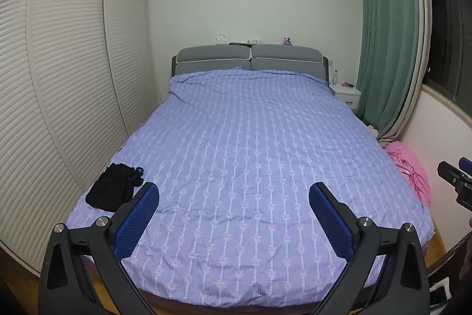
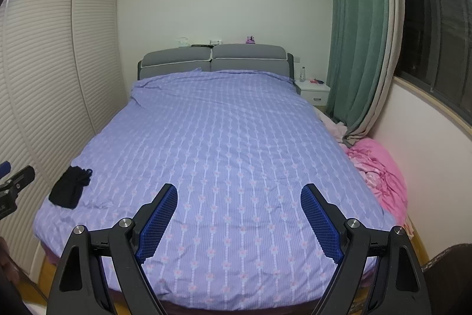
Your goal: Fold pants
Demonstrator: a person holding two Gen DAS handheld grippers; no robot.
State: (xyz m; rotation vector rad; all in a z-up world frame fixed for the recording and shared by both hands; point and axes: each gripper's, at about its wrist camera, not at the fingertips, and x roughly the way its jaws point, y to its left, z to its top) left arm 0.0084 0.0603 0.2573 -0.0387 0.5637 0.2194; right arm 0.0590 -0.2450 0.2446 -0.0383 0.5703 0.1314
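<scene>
Both grippers, left gripper (image 1: 234,195) and right gripper (image 2: 239,197), are hovering spread wide, gripping nothing. Black pants (image 1: 113,187) are lying compactly bundled near the bed's (image 1: 250,138) left edge, looking either folded or awaiting folding.

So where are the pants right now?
The pants lie bunched on the bed's near left corner, beside the wardrobe, in both views; neither gripper touches them.

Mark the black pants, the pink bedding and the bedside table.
black pants (image 1: 109,191), left wrist view, middle of the dark bundle
pink bedding (image 2: 380,167), right wrist view, centre of the crumpled heap
bedside table (image 2: 315,92), right wrist view, its white front
</scene>
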